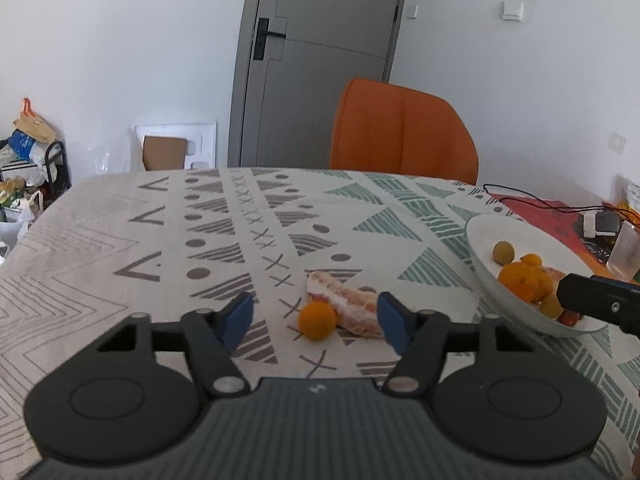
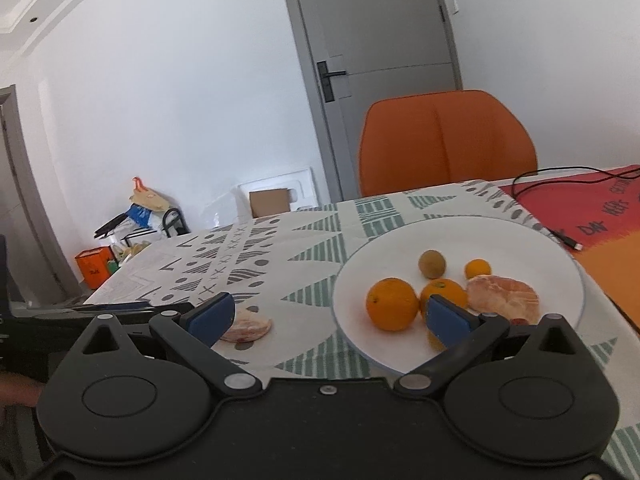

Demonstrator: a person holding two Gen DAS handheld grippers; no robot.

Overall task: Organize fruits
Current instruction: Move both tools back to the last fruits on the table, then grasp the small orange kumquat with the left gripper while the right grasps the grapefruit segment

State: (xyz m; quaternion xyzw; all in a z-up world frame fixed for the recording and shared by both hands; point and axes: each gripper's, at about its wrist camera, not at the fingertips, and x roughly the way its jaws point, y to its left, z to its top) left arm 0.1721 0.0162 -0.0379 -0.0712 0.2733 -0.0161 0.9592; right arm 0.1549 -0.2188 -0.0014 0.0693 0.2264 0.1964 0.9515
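A small orange fruit (image 1: 317, 320) and a peeled grapefruit piece (image 1: 345, 301) lie on the patterned tablecloth (image 1: 168, 240). My left gripper (image 1: 314, 318) is open, its blue pads either side of them, just short of them. A white plate (image 2: 520, 236) holds oranges (image 2: 392, 304), a kiwi (image 2: 431, 263), a small tangerine (image 2: 477, 269) and a peeled grapefruit half (image 2: 505, 298). My right gripper (image 2: 328, 314) is open and empty at the plate's near left rim. The plate also shows in the left wrist view (image 1: 486, 232), and the grapefruit piece in the right wrist view (image 2: 247, 329).
An orange chair (image 1: 402, 132) stands behind the table. A red cloth (image 2: 580, 208) with a black cable (image 2: 560, 172) lies at the right. A glass (image 1: 624, 254) and small devices sit beyond the plate. Clutter and bags are on the floor at the left.
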